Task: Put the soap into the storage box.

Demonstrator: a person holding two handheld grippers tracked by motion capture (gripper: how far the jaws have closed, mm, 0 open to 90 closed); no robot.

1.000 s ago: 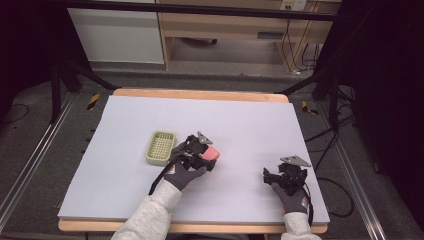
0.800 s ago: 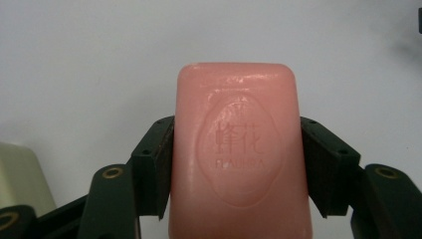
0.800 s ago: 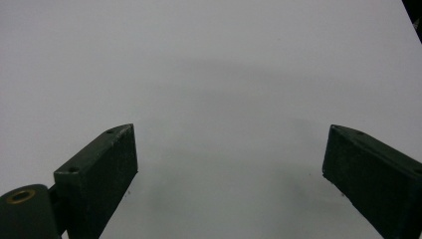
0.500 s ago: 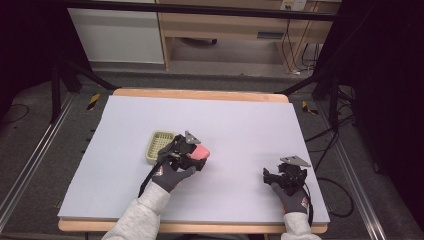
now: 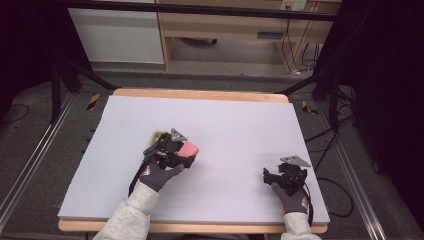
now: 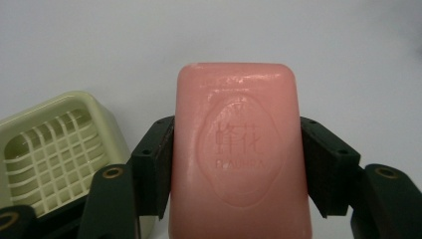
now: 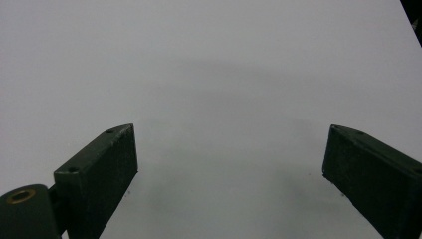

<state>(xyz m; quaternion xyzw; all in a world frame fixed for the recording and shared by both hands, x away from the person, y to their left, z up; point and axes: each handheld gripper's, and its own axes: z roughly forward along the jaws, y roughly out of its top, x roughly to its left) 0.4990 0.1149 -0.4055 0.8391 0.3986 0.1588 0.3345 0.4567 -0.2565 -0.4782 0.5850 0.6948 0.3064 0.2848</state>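
Grey knit sleeves and two dark gloved hands enter from the bottom edge of the high view, each carrying one black two-jaw gripper. At lower right, the right gripper (image 5: 288, 176) rests low on the pale lavender table sheet (image 5: 235, 125), hand flat; the right gripper view shows its jaws spread wide with bare sheet between them. Left of centre, the left gripper (image 5: 181, 152) is angled toward the upper right, wrist raised, its jaws clamped on the long sides of one pink rounded-rectangle soap bar (image 6: 241, 149) with an embossed oval stamp. One pale green slotted plastic soap dish (image 6: 57, 144) sits just beyond, at lower left of the left gripper view.
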